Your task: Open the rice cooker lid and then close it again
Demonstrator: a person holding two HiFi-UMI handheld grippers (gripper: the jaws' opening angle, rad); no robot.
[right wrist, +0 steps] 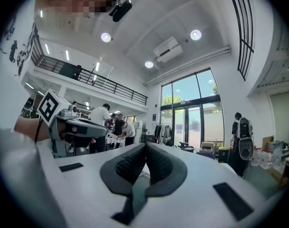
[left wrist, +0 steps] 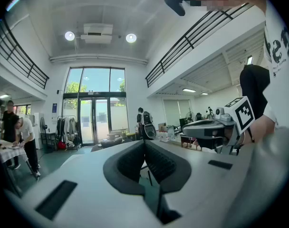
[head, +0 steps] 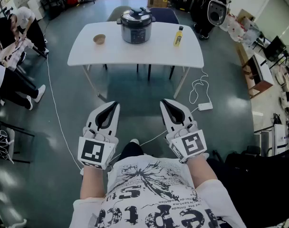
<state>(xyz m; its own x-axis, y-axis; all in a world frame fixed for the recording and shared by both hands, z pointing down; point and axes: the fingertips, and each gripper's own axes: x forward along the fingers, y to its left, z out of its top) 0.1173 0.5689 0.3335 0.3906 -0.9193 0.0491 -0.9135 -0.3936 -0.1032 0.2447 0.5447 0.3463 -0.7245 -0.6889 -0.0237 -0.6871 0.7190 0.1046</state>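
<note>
The rice cooker (head: 136,26), dark with a closed lid and a black handle, stands at the far middle of a white table (head: 135,53). Both grippers are held level well short of the table, close to the person's body. My left gripper (head: 115,104) is shut with nothing between its pads. My right gripper (head: 164,101) is shut and empty too. In the left gripper view the jaws (left wrist: 144,142) meet at the tips, and the cooker shows small beyond them. In the right gripper view the gripper (right wrist: 145,146) has its tips touching.
A small bowl (head: 99,39) sits on the table's left and a yellow bottle (head: 178,36) on its right. A white cable and power block (head: 204,106) lie on the floor right of the table. People stand at the far left (head: 21,27). Chairs stand behind the table.
</note>
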